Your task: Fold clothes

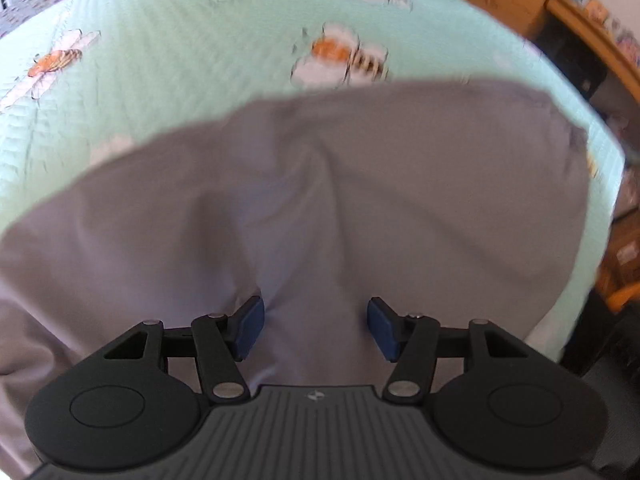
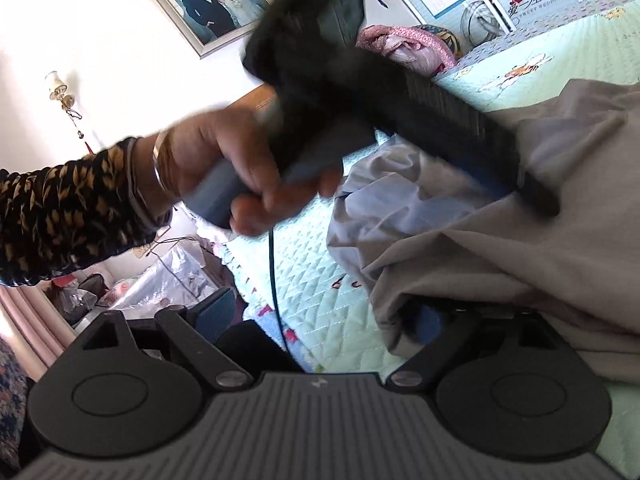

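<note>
A grey garment lies spread on a mint-green quilted bedspread. My left gripper is open just above the garment's near part, a raised fold between its blue pads. In the right wrist view the same garment is bunched at the right. My right gripper is open; its right finger is partly covered by the cloth, its left pad is free. The left gripper body, held by a hand, reaches over the garment.
The bedspread has bee and flower prints. A wooden headboard or shelf runs along the right. Pink folded bedding, a framed photo and a wall lamp are behind. A black cable hangs down.
</note>
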The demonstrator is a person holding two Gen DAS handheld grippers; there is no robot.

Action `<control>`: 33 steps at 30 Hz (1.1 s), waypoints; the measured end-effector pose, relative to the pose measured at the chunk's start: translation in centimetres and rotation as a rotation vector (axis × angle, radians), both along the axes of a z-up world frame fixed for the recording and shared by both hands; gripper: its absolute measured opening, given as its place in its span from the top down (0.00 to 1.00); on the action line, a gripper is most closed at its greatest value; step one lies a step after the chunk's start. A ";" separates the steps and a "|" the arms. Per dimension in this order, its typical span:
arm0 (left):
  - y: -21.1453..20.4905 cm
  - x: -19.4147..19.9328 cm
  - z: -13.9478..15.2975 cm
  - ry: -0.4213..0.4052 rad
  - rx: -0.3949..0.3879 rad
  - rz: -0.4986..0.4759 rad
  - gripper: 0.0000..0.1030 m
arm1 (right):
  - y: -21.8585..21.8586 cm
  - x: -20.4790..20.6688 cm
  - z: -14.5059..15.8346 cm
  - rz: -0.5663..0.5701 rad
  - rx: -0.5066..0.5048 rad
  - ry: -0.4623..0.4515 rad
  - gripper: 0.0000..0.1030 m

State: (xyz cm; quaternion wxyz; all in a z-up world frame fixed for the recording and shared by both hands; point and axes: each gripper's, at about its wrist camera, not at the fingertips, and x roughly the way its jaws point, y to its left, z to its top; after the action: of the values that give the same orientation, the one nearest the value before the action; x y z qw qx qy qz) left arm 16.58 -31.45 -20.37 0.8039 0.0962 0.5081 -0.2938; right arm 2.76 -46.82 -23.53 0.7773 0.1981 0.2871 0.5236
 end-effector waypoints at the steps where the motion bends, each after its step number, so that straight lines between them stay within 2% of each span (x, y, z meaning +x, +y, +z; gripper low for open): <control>1: 0.1 0.0 -0.3 -0.025 -0.003 -0.007 0.38 | 0.1 0.0 0.1 0.005 -0.006 0.000 0.10; 4: 0.1 1.1 -0.4 -0.073 -0.006 0.038 0.37 | 1.0 -1.1 0.6 0.078 -0.051 -0.026 0.10; 9: -0.8 3.2 -0.2 -0.118 0.027 0.060 0.37 | 0.8 -1.1 0.4 0.074 -0.065 -0.020 0.10; 11: -0.5 3.5 0.3 -0.107 0.016 0.082 0.37 | 0.9 -1.1 0.3 0.064 -0.075 -0.027 0.10; 14: 1.7 3.1 1.9 -0.107 -0.064 0.149 0.37 | 0.8 -1.1 0.1 0.059 -0.067 -0.019 0.11; 16: 4.8 2.3 3.3 -0.117 -0.171 0.216 0.37 | 1.0 -1.1 0.0 0.058 -0.072 -0.022 0.11; 19: 8.2 0.7 3.9 -0.002 -0.275 0.202 0.37 | 1.1 -1.1 0.0 0.056 -0.074 -0.022 0.11; 20: 8.4 0.1 3.6 0.038 -0.261 0.164 0.37 | 1.0 -1.0 -0.1 0.056 -0.070 -0.019 0.11; 22: 7.9 -1.2 2.6 0.089 -0.164 0.071 0.37 | 0.8 -0.8 -0.1 0.056 -0.062 -0.012 0.11; 24: 7.4 -2.0 1.3 0.083 -0.057 0.031 0.37 | 0.7 -0.8 -0.2 0.056 -0.056 -0.004 0.11; 25: 7.5 -1.9 0.7 0.079 -0.031 0.041 0.37 | 0.8 -0.8 -0.2 0.055 -0.057 -0.005 0.11; 27: 9.1 -0.3 0.0 0.070 -0.061 0.135 0.41 | 0.8 -0.9 -0.2 0.056 -0.065 -0.009 0.11; 28: 10.2 0.7 0.0 0.064 -0.091 0.198 0.42 | 0.8 -0.9 -0.2 0.056 -0.071 -0.012 0.11; 29: 11.2 1.8 0.0 0.058 -0.121 0.261 0.48 | 0.8 -0.9 -0.2 0.058 -0.073 -0.014 0.11; 30: 12.3 2.9 0.0 0.039 -0.136 0.337 0.48 | 0.8 -1.0 -0.2 0.060 -0.075 -0.016 0.11; 33: 14.9 5.2 0.9 -0.053 -0.112 0.530 0.55 | 0.9 -1.0 -0.2 0.066 -0.081 -0.025 0.11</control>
State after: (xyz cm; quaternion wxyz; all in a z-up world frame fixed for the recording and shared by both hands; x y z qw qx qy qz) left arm 21.75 -16.55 -19.48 0.8699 -0.0768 0.4773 -0.0982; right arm 1.71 -45.89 -23.73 0.7706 0.1501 0.3048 0.5392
